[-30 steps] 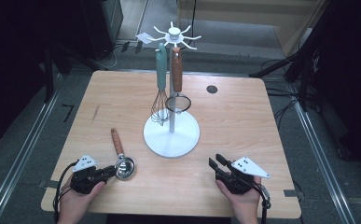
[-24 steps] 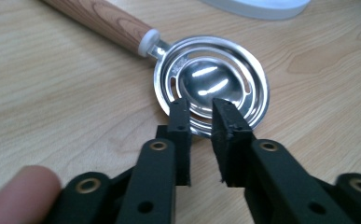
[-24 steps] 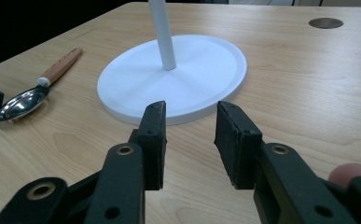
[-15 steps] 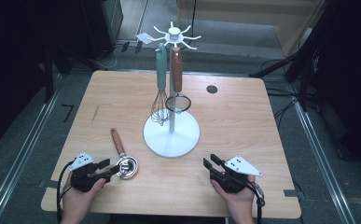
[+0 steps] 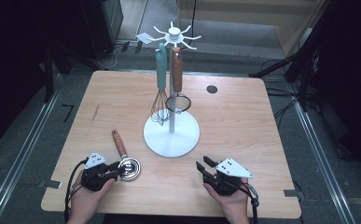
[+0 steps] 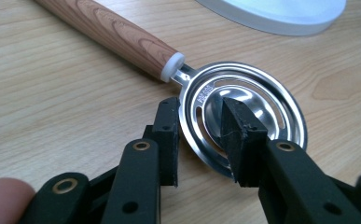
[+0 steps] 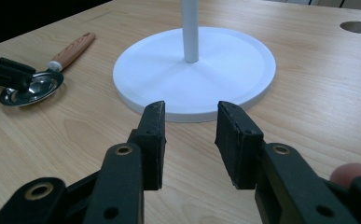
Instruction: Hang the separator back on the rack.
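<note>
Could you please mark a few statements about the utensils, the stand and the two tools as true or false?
1. The whisk hangs from the stand. True.
2. The egg separator hangs on the stand. False: it lies on the table.
3. The left tool straddles the separator's metal rim. True.
4. The right tool holds the strainer. False: its jaws are empty and apart.

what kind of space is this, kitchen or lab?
Likely a lab or recording room, not a kitchen: a bare wooden table with a cable port, rails and loose cables on the floor, and a white utensil stand set out like a test prop.
</note>
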A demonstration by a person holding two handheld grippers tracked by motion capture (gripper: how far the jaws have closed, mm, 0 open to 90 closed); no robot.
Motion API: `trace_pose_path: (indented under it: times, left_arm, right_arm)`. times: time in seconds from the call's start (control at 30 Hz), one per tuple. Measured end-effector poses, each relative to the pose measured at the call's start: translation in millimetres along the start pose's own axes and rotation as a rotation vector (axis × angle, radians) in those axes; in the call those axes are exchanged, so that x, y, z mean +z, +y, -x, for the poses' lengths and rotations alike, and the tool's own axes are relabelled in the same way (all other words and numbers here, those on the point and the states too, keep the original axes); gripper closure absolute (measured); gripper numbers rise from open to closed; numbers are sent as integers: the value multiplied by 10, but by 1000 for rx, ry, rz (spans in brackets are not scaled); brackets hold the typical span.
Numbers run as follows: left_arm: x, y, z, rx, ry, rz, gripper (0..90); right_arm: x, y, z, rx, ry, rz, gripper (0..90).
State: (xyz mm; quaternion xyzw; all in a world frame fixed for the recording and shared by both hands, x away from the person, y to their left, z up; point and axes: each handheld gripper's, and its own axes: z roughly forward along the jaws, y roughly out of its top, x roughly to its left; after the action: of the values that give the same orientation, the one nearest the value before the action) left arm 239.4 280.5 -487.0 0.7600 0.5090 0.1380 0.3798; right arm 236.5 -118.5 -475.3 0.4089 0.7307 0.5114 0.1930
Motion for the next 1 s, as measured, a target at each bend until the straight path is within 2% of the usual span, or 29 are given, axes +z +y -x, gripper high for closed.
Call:
trace_pose_path:
  times: [0.1, 0.43, 0.87, 1.0]
  left_arm:
    - [4, -13, 59, -6, -26, -7, 687]
    - [64, -42, 358, 48, -67, -13, 670]
    - [139, -35, 537, 70, -83, -23, 680]
    - [193, -12, 566, 64, -98, -13, 680]
  right_arm:
    - [8, -5, -11, -6, 6, -3, 643]
    - [8, -5, -68, -14, 24, -3, 640]
    - [94, -51, -128, -22, 56, -31, 640]
    - [116, -65, -106, -5, 62, -37, 638]
